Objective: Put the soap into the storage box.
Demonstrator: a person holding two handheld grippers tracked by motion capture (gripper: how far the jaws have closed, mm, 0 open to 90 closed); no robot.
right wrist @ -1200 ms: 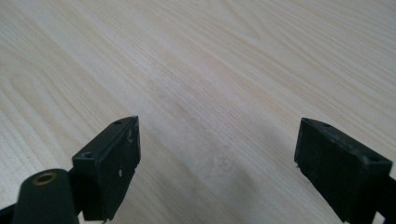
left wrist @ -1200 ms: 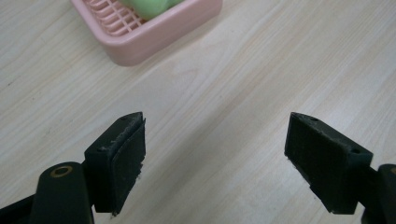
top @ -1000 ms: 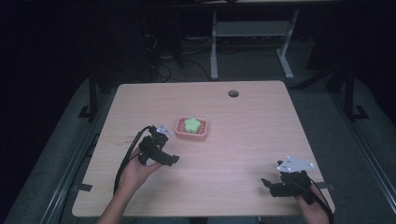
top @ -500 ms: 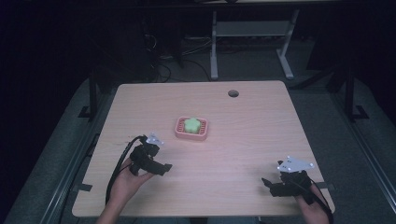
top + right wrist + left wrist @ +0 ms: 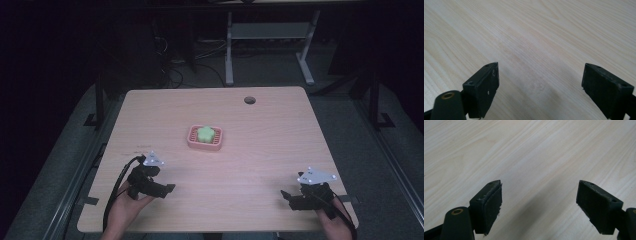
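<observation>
The green star-shaped piece (image 5: 205, 133) sits in the pink tray (image 5: 218, 141) near the middle of the worktop (image 5: 270, 145); the piece is pale green, lobed and soft-looking, and the tray is a slotted rectangle whose long side runs across the worktop. From the tray, my left hand-held gripper (image 5: 167, 188) lies toward me and to the left, my right hand-held gripper (image 5: 285, 195) toward me and farther off to the right; I judge the left the nearer, so the reach is forward and rightward. In both gripper views the jaws stand wide apart over bare wood; neither holds anything.
</observation>
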